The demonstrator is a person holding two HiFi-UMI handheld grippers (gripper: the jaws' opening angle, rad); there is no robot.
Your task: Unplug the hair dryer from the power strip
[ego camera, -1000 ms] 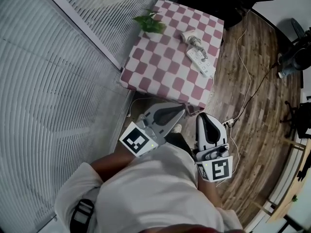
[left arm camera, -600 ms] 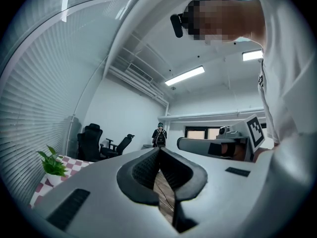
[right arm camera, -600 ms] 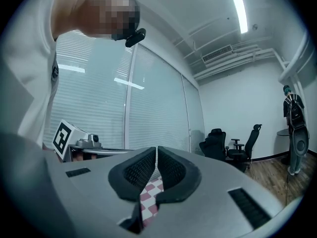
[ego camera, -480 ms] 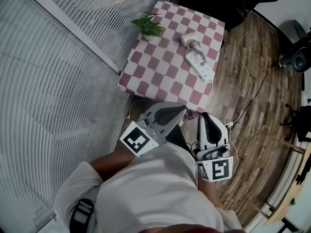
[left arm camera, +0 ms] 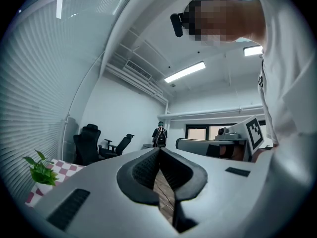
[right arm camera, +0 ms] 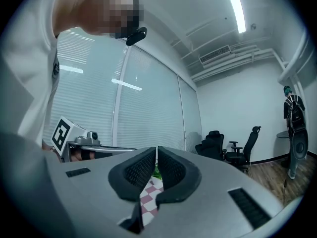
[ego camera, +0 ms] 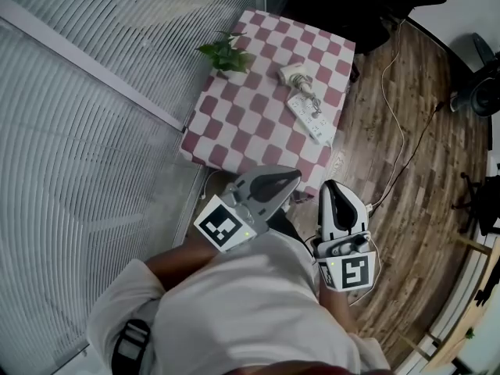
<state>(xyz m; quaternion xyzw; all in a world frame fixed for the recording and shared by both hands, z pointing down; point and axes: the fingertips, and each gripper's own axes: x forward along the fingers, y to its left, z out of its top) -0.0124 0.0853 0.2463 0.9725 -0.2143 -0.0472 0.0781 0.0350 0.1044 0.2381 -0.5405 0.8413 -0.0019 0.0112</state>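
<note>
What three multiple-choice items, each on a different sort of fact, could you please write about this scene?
1. Where does the plant stand?
A on the wood floor
B on the table, at the corner by the blinds
C on a chair

2. What colour is the table's cloth?
A plain blue
B green stripes
C red-and-white checks

3. How is the right tool set?
A shut and empty
B wide open
C shut on an object

Key:
1 B: the head view shows it on the cloth beside the blinds.
2 C: the checks show plainly there.
3 A: the right gripper view shows its pads closed together with nothing between them.
</note>
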